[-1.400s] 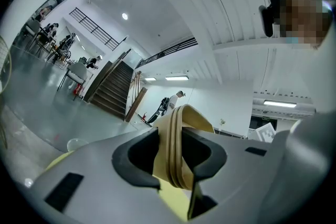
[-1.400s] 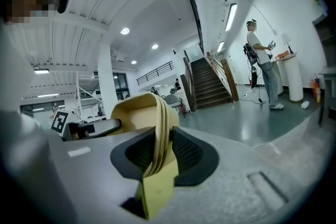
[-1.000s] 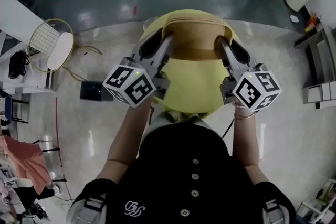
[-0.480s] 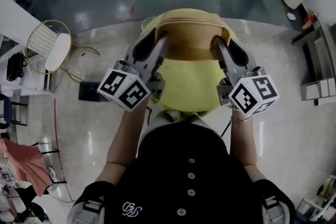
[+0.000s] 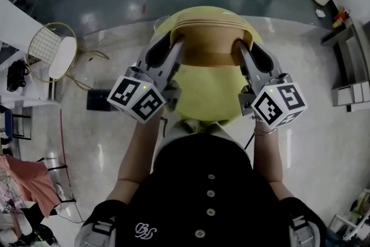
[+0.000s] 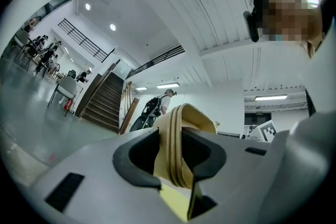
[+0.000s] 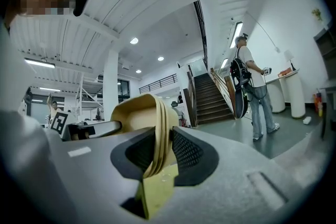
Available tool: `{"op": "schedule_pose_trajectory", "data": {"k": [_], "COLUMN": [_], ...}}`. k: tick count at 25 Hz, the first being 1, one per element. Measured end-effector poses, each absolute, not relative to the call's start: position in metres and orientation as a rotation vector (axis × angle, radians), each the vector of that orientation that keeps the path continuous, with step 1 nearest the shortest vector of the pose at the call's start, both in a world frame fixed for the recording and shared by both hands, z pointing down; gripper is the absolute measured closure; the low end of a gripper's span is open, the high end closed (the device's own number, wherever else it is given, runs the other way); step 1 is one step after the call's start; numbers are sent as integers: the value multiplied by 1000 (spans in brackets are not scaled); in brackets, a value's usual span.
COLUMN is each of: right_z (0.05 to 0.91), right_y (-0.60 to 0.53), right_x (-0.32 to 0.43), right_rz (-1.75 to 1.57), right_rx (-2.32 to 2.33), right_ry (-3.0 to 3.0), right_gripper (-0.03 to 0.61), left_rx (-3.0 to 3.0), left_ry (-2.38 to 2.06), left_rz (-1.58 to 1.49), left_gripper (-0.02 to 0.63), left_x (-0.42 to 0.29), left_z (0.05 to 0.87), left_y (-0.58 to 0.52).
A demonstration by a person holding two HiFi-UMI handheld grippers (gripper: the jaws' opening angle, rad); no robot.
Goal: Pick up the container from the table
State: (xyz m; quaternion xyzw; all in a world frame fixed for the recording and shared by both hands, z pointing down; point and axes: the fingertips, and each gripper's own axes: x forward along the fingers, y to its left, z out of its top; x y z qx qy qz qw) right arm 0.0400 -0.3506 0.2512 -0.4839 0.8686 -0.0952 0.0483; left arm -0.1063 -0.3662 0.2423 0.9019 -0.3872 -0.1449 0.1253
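1. The pick-up looks all but done. The tan container (image 5: 211, 37) is gripped from both sides and sits over the far edge of the round yellow tabletop (image 5: 208, 95), straight ahead of the person.
2. The left tongs (image 6: 170, 155) are closed on the container's left wall, with the ridged rim pinched between the two dark pads. The gap is middling and filled by the wall itself.
3. The right tongs (image 7: 163, 152) hold the right wall the same way, set a little narrower, with the rim pressed against the textured pad.
4. Both point roughly level and away from the person, so the container is carried between them.
5. In the two gripper views the container stands against the ceiling and the far room, with yellow only low between the jaws. It is probably raised off the tabletop, but from above I cannot tell whether its base is clear.
6. What is left, as I judge it, is to finish the lift with both grips even — a thin wall like this could buckle or slip.
7. Contents — nothing shows. From above the top looks plain tan, and I cannot tell whether that is a lid or an empty inside. The rim shows several stacked lines, which may be nested layers or just ribs.
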Motion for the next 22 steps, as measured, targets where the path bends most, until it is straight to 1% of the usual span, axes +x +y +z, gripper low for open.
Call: {"op": "schedule_pose_trajectory", "data": {"k": [5,22], "right_z": [256,261], "right_y": [-350,-345], "right_x": [50,51], "right_rz": [-300,-312], "right_rx": [-1486,-1497], "right_ry": [2639,2651], "right_gripper": [506,507], "left_rx": [2633,2592], "left_ry": [-1112,-1128], "left_rz": [-425,-437], "left_gripper": [503,503], "left_x": [-97,-97], "left_z": [248,251], "left_y": [-366,-361]}}
